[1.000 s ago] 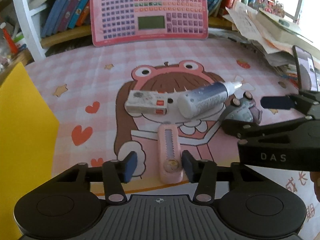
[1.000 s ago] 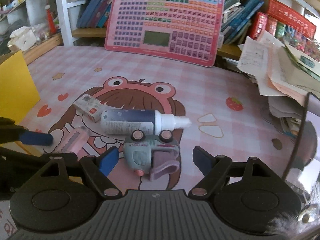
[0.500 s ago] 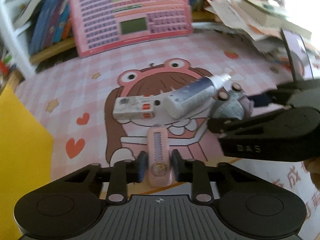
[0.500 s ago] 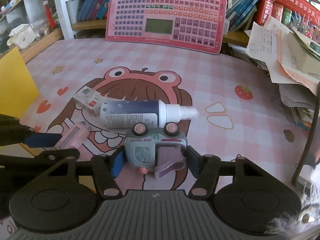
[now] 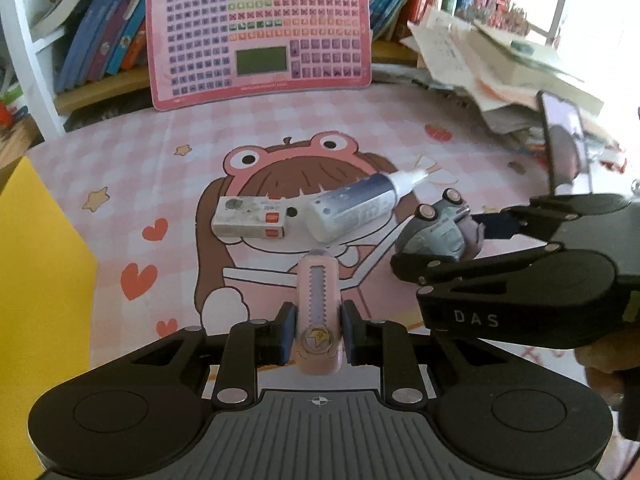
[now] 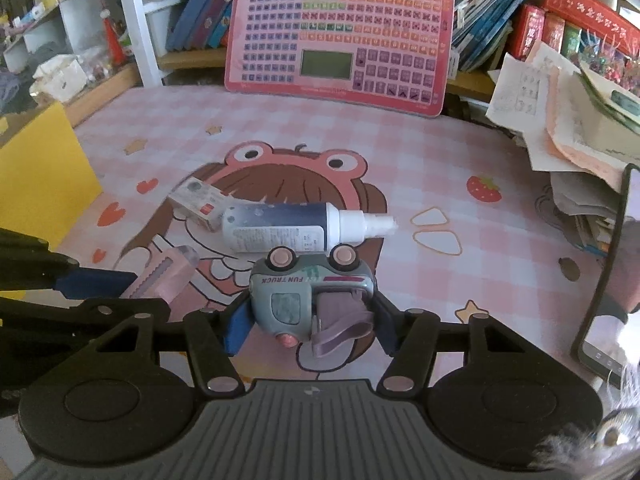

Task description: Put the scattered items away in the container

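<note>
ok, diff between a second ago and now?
Both grippers have just been closing and now grip. The left gripper went from open around the pink cutter to shut on it. The right gripper went from open around the toy truck to shut on it. Spray bottle, small box and yellow container stayed put.

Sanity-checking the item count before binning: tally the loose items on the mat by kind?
Pink utility knife: 1
Toy truck: 1
Spray bottle: 1
Small white box: 1
Total: 4
</note>
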Available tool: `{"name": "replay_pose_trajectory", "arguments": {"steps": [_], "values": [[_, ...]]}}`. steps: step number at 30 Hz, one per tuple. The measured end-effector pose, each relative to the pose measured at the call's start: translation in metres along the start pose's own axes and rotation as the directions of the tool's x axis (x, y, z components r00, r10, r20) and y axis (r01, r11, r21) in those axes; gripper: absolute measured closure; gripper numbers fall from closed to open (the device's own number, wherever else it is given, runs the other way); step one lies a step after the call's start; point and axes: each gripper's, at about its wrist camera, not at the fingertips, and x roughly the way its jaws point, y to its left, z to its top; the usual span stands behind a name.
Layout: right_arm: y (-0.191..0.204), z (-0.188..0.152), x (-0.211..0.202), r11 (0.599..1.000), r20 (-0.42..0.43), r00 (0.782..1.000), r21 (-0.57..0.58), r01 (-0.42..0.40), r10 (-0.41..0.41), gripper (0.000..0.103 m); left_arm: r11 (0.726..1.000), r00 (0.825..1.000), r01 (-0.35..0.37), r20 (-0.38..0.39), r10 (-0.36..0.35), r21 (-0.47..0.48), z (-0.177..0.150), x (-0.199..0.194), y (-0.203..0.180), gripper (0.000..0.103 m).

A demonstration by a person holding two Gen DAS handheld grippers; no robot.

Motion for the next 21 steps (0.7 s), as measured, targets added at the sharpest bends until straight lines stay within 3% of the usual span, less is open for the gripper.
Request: {"name": "replay_pose_trajectory", "arguments": {"steps": [21], "values": [[0.037,-0.043,-0.066,0.995,0.048,0.999,0.091,-0.030,0.026,0.044,0.996,0.997,0.037,0.075,-0.031,-0.078,-0.043,-0.072,0.010,0.080]]}}
